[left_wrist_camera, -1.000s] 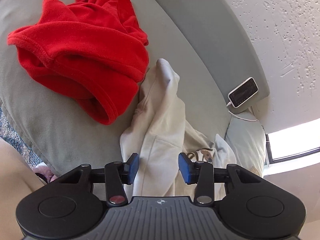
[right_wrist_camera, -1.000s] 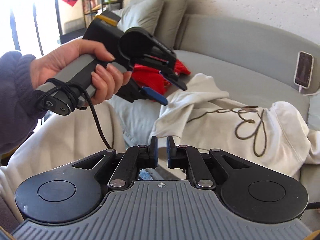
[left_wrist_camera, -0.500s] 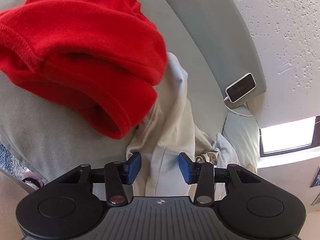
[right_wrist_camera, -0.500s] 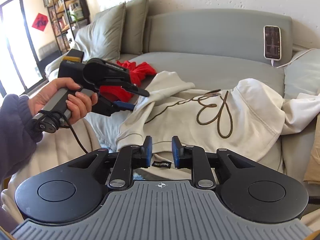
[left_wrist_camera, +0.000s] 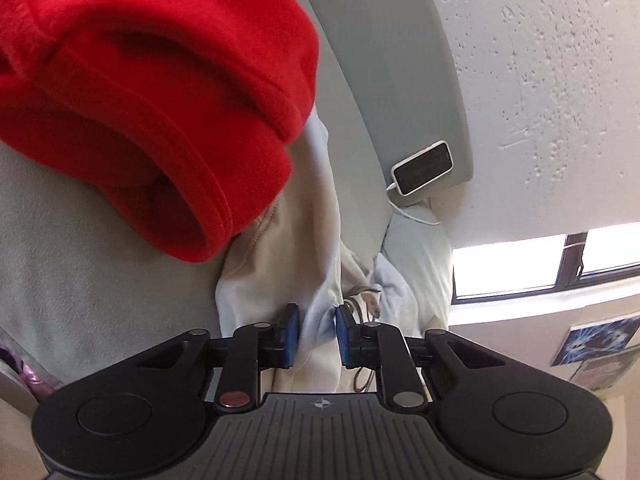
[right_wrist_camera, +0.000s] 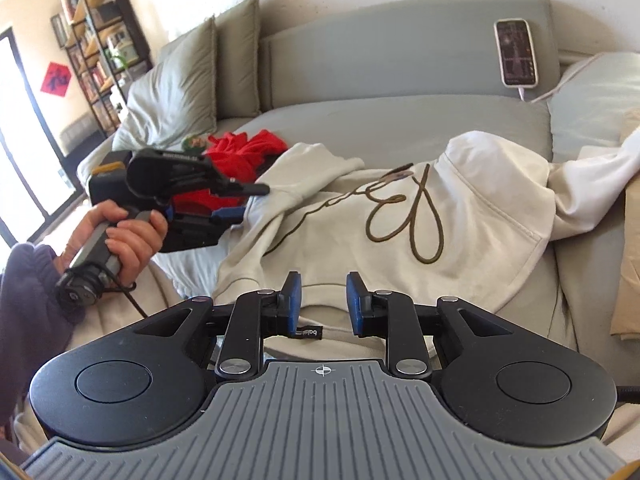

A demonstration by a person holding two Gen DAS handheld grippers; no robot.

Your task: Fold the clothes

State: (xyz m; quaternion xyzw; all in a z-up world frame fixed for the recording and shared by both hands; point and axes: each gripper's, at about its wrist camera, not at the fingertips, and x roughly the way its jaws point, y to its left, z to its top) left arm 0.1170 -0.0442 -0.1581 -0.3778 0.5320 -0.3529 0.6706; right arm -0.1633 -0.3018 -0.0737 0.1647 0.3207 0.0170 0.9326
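Note:
A cream hoodie [right_wrist_camera: 360, 208] with a brown looped drawstring lies spread on the grey sofa [right_wrist_camera: 400, 120]. A red fleece garment [left_wrist_camera: 160, 92] is heaped beside it, at the hoodie's far left in the right wrist view [right_wrist_camera: 244, 152]. My left gripper [left_wrist_camera: 317, 336] is closing, and a puckered fold of the cream hoodie [left_wrist_camera: 316, 216] fills the gap between its blue pads. The right wrist view shows a hand holding that left gripper [right_wrist_camera: 252, 201] at the hoodie's left sleeve edge. My right gripper [right_wrist_camera: 324, 300] stands open just above the hoodie's near hem and its black label.
A phone [right_wrist_camera: 516, 52] on a white cable leans against the sofa back. Grey cushions [right_wrist_camera: 180, 84] stand at the sofa's left end, with a bookshelf [right_wrist_camera: 100, 40] behind them. A pale pillow [right_wrist_camera: 592, 96] and a tan cloth [right_wrist_camera: 628, 260] lie at the right.
My left gripper sank toward the cream hoodie, and its jaws narrowed around a fold of it. My right gripper's jaws widened, and it swung over the hoodie's hem.

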